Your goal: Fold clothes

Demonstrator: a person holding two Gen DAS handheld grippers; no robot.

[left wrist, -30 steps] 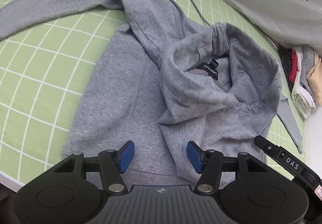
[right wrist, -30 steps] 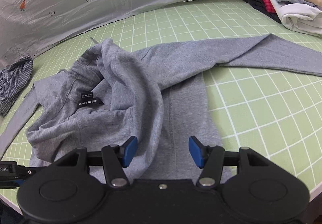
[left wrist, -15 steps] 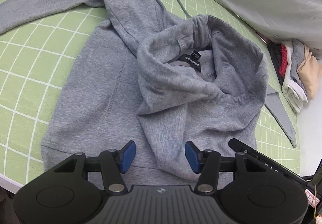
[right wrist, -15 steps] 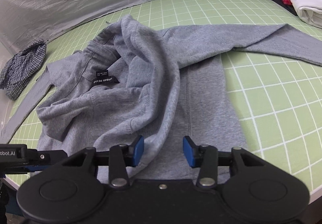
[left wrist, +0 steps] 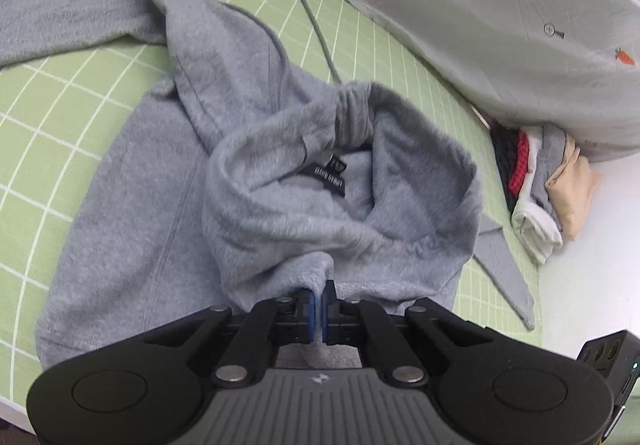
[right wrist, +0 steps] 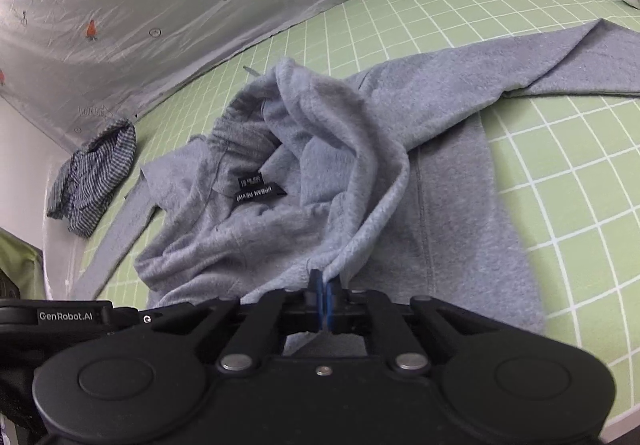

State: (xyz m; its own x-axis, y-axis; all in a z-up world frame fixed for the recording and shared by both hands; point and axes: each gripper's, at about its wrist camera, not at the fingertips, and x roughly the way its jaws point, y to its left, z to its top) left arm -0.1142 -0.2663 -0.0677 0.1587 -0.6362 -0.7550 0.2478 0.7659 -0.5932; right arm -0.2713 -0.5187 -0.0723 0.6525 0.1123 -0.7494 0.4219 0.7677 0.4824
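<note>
Item 1. Left gripper: blue pads pressed together on a pinch of grey fleece at the near edge of the hoodie; cloth rises in a small peak directly ahead of the tips.

Item 2. Right gripper: pads likewise closed on a fold of the same near edge, fabric tenting up just beyond them.

Item 3. Hoodie: lies on the green grid mat, body stretching away from both grippers. Hood bunched open ahead of the tips, black neck label showing inside. Sleeves run sideways, one to the far left of the left gripper, one to the far right of the right gripper; sleeve line crosswise, body line pointing away.

Item 4. Bearing on next move: both grips sit on the near edge, close together, neither clearly nearer the hood; likely the edge must be drawn apart or carried forward.

Item 5. Surroundings: checked cloth far left of the right gripper; stacked clothes far right of the left; carrot-print sheet beyond.
</note>
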